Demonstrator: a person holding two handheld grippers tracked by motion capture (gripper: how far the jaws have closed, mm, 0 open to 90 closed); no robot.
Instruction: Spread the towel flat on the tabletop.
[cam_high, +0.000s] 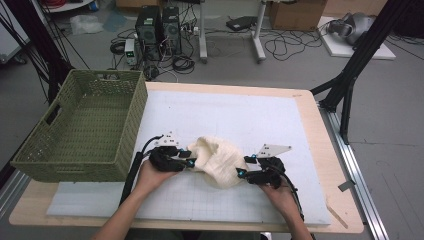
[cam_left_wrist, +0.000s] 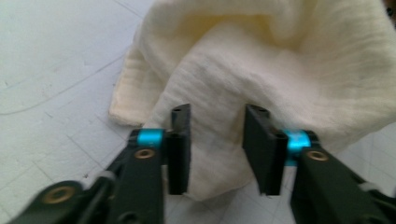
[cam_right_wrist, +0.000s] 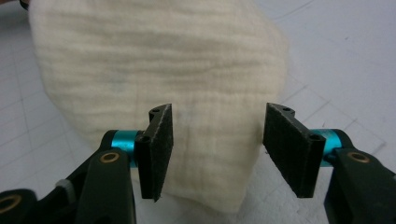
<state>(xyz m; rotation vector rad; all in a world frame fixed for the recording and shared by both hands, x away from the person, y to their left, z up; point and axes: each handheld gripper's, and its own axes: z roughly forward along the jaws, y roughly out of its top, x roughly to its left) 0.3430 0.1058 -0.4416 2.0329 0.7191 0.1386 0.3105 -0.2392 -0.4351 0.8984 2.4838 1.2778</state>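
Cream cloth bunched on white mat; left gripper and right gripper flank it, jaws apart.

— What does the work stand on?
— A pale wooden rectangular table under a white gridded mat.

— And behind it?
— Grey concrete floor. At twelve o'clock, white metal desk legs amid tangled black cables; at eleven, two black computer towers.

— The sides?
— A black tripod stand at two, a brown cardboard box at one.
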